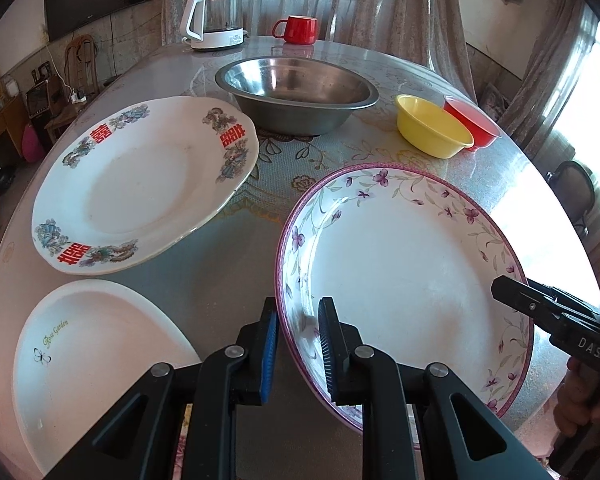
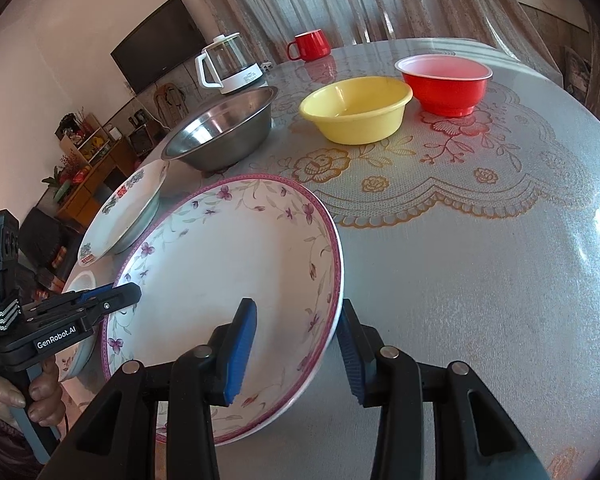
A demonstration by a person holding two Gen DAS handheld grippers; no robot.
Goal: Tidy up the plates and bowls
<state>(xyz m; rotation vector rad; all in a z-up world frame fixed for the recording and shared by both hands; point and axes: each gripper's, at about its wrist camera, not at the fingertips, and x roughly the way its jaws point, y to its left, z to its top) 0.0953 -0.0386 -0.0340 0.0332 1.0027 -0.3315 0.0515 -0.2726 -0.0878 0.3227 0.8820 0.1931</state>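
A purple-flowered plate (image 1: 404,276) (image 2: 228,280) lies between both grippers. My left gripper (image 1: 298,350) straddles its left rim, jaws close on the rim. My right gripper (image 2: 296,354) straddles its right rim with a wider gap, one finger inside the plate and one outside. A plate with red characters (image 1: 140,188) (image 2: 124,212) lies to the left, and a white Rose Garden plate (image 1: 92,364) lies near left. A steel bowl (image 1: 296,92) (image 2: 224,132), a yellow bowl (image 1: 432,124) (image 2: 356,108) and a red bowl (image 1: 476,120) (image 2: 444,80) stand farther back.
A glass kettle (image 1: 216,16) (image 2: 232,64) and a red mug (image 1: 296,28) (image 2: 310,46) stand at the table's far edge. The round table (image 2: 480,280) has a lace-patterned cover. Chairs and a cabinet stand beyond it.
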